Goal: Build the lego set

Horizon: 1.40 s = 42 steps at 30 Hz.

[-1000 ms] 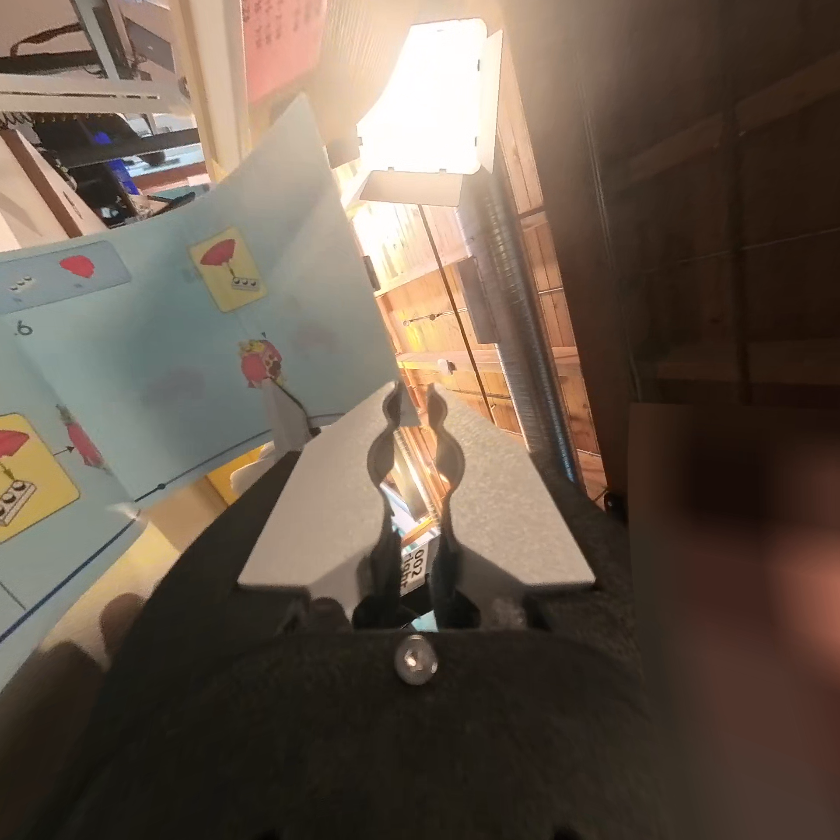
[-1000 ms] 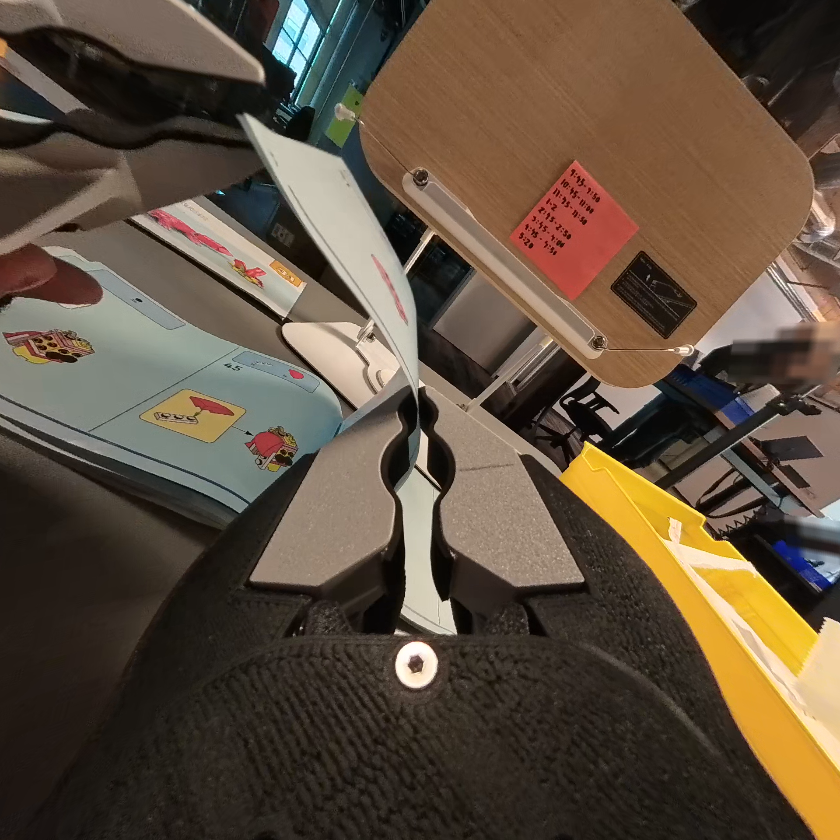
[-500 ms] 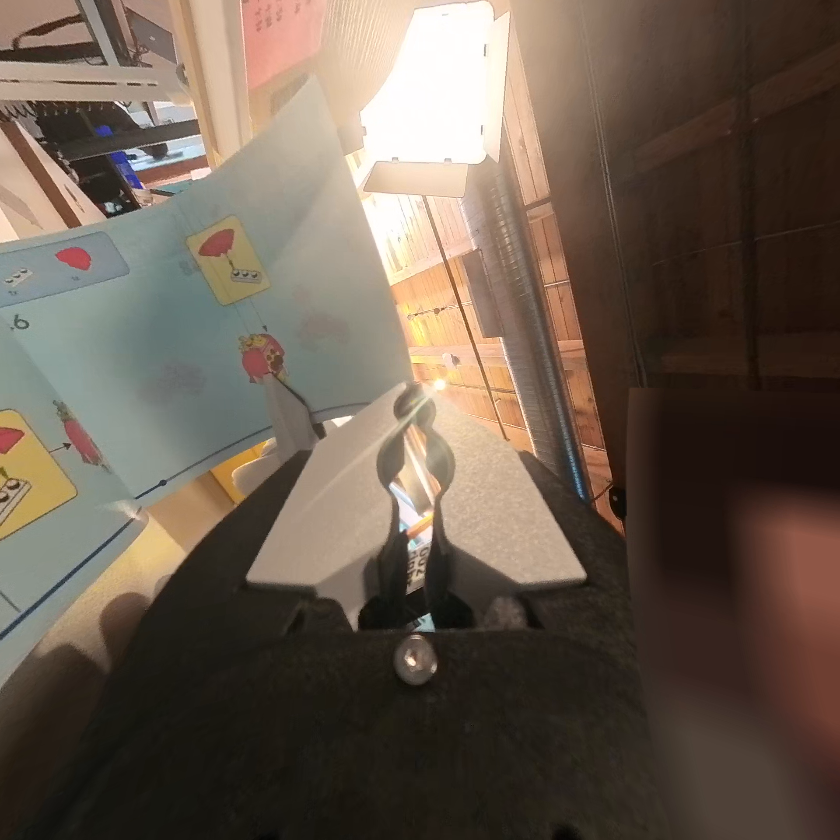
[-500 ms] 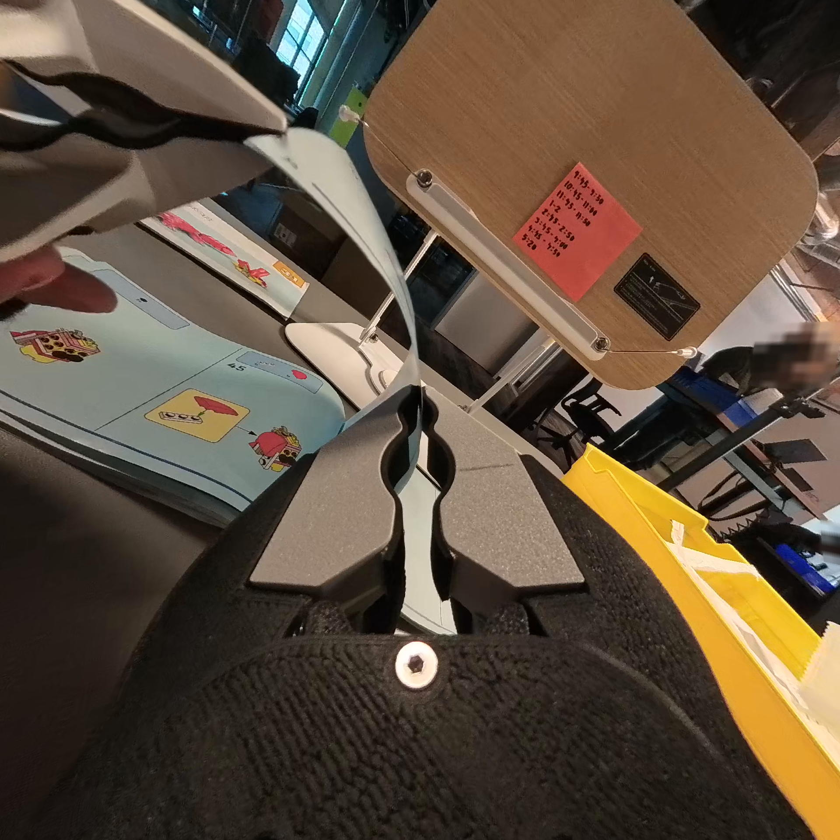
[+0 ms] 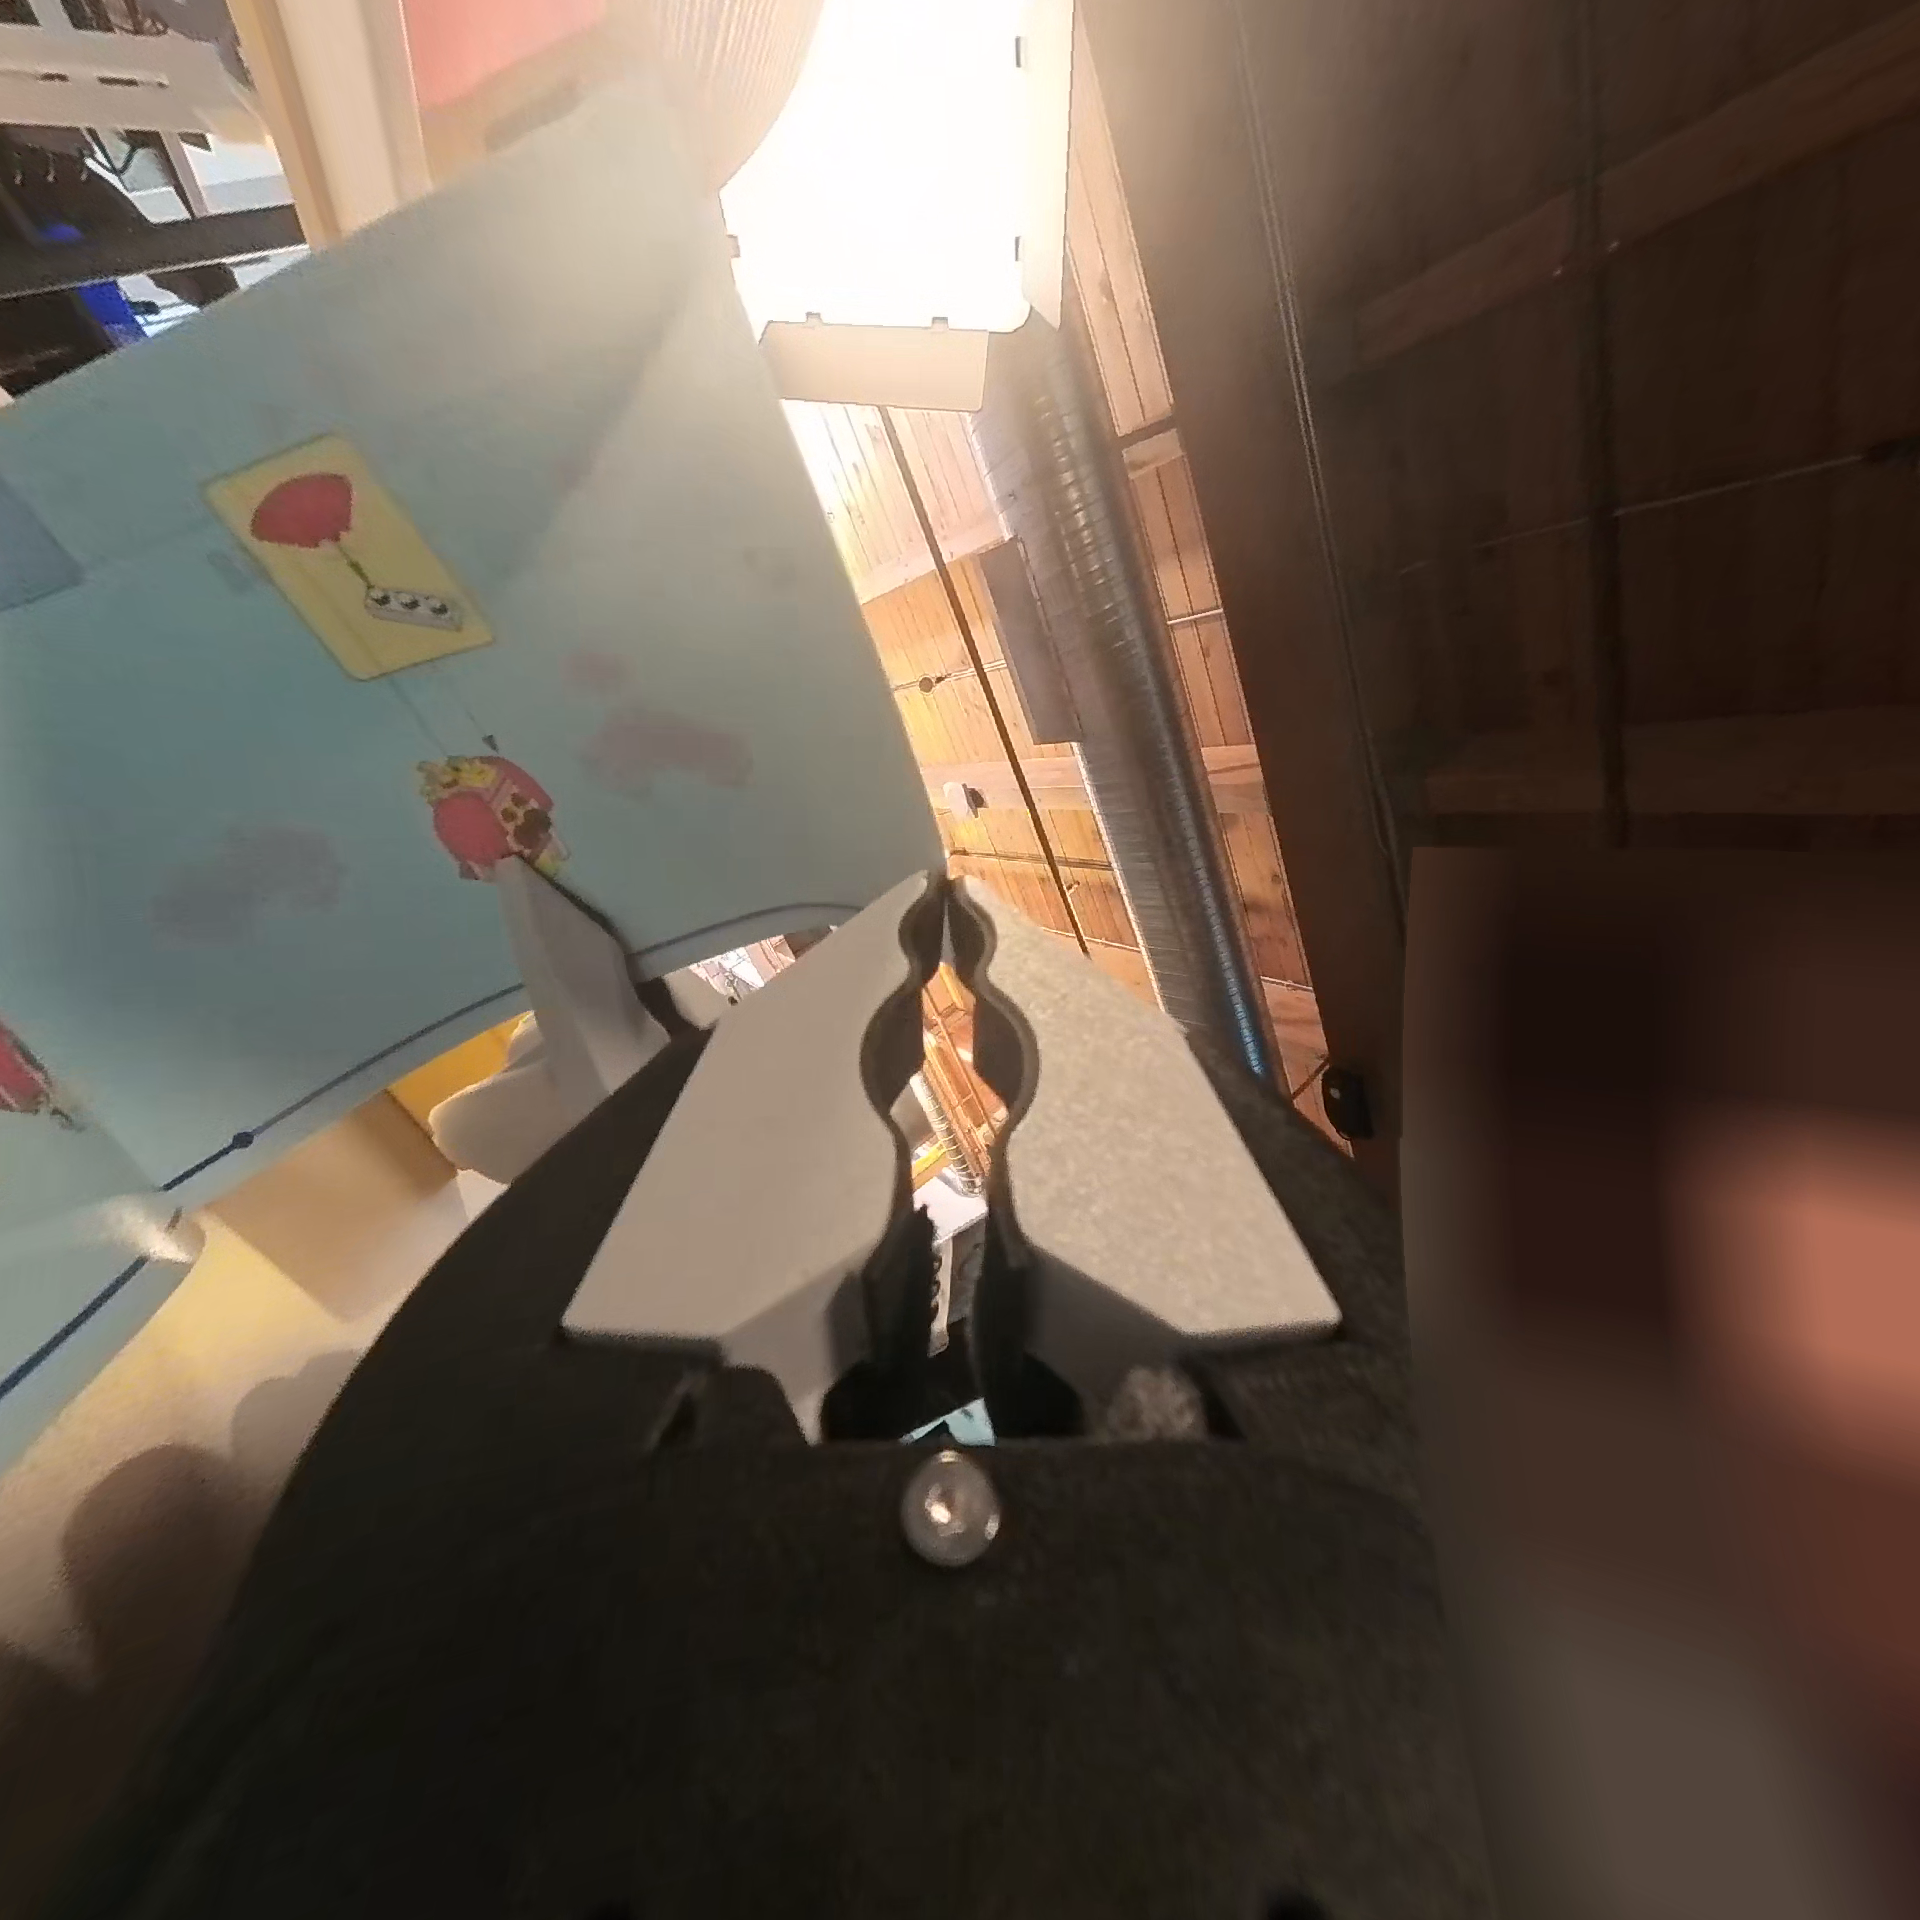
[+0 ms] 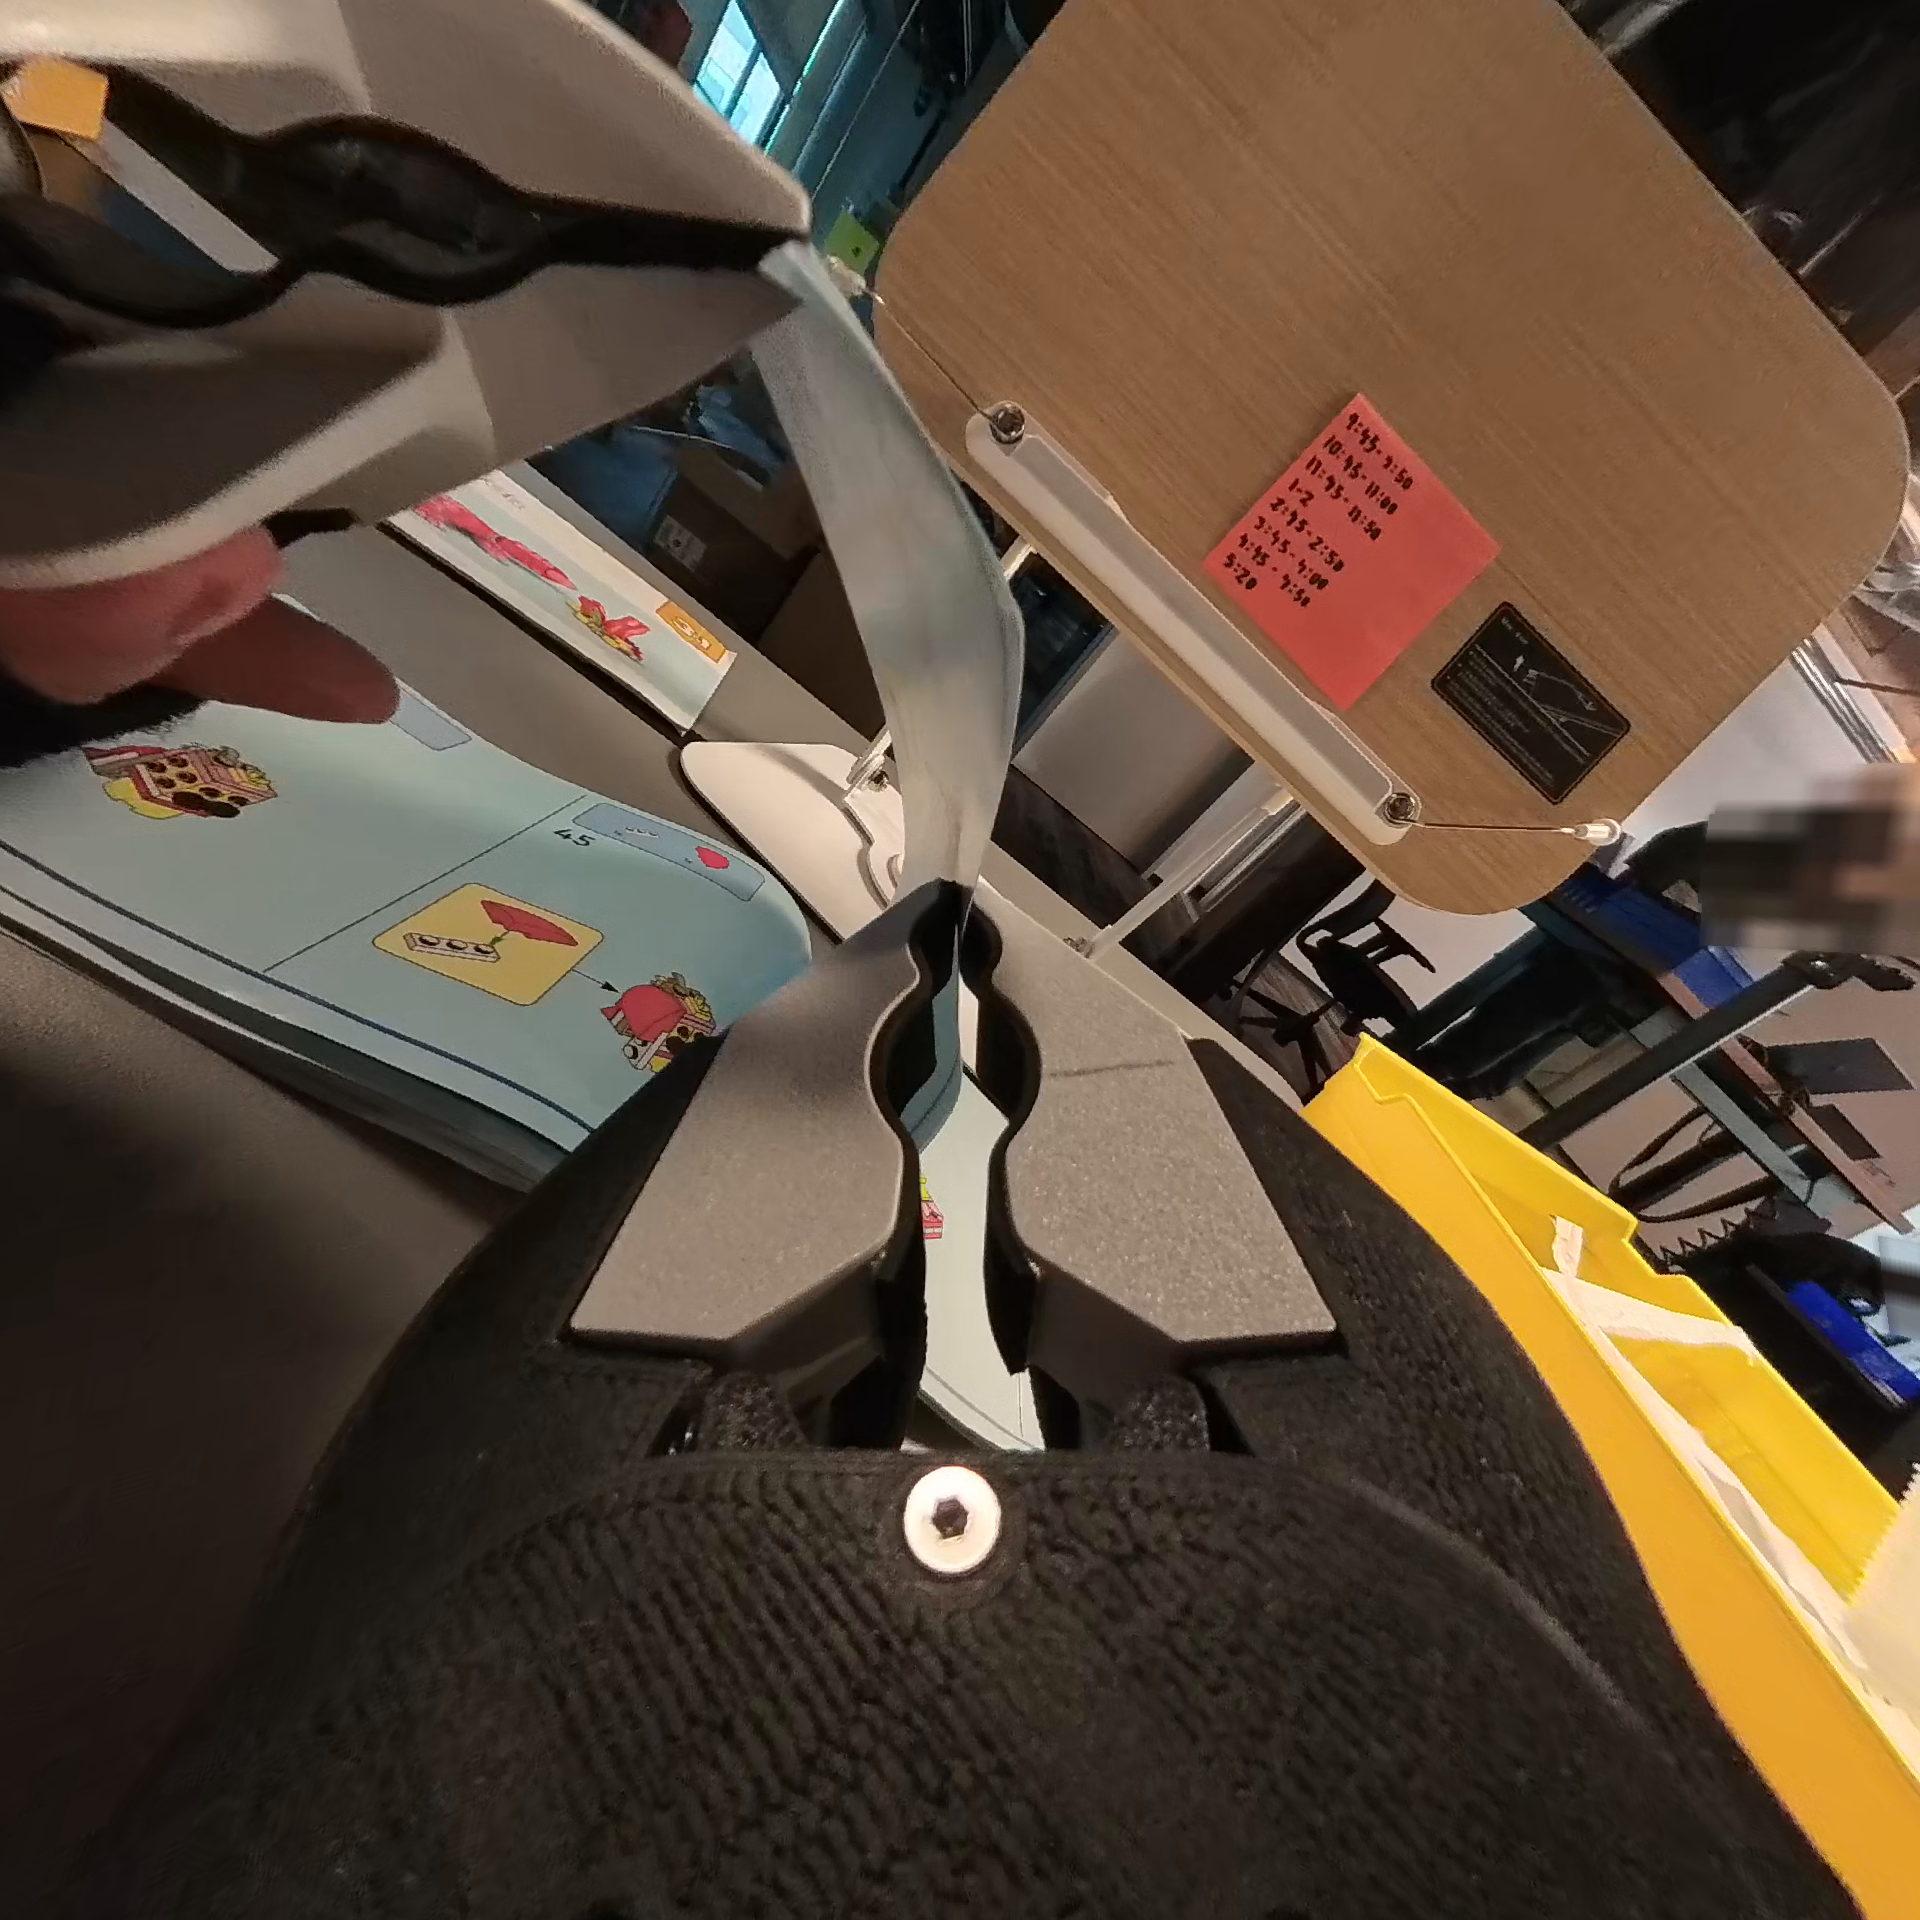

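The right gripper (image 6: 954,902) has its fingers pressed together on a thin light blue page (image 6: 914,582) of an instruction booklet (image 6: 343,894). The page rises from between the fingertips and bends up to the left. There the left gripper (image 6: 774,272) has its closed tips on the upper corner of this same page. In the left wrist view the left gripper (image 5: 943,891) has its tips together at the edge of the page (image 5: 540,675); if the paper is truly pinched there, that view does not show clearly.

The open booklet lies on a dark table (image 6: 208,1247), left of the right gripper. A second printed sheet (image 6: 582,592) lies farther on the table.

A yellow bin (image 6: 1475,1299) stands at the right, near the right gripper. Inside it are white paper or plastic pieces (image 6: 1662,1382); what exactly they are I cannot tell.

Behind stands a wooden board (image 6: 1299,260) on a white stand (image 6: 790,810), with a red note (image 6: 1351,545) on it.
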Each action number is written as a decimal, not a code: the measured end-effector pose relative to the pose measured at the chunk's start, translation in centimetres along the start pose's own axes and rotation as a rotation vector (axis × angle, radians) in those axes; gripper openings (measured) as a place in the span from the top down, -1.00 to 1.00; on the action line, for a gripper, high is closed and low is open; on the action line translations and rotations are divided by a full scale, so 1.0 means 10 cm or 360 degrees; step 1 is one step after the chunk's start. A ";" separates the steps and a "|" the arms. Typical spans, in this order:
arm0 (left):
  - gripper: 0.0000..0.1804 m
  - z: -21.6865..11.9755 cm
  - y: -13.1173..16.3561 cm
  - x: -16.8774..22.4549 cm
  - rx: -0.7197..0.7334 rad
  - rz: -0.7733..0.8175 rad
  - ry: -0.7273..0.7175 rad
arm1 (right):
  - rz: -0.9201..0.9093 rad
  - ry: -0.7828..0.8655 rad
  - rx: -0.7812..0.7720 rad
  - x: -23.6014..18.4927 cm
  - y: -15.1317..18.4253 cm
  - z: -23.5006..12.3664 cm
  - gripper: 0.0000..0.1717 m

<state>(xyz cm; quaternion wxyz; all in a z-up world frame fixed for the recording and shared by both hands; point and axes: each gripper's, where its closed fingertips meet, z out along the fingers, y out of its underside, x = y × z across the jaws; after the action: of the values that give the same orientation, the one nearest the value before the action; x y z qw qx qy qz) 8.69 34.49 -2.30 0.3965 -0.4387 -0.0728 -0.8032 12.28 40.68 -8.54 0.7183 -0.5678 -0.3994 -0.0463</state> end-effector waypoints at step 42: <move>1.00 0.04 0.02 0.02 -0.0003 0.0097 0.0037 | -0.0002 -0.0051 0.0054 -0.06 -0.05 -0.01 0.97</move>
<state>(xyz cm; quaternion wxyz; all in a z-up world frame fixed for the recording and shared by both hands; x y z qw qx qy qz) 9.04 34.38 -1.98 0.4211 -0.4318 -0.0542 -0.7958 11.66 40.21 -8.49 0.7213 -0.5559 -0.4120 -0.0308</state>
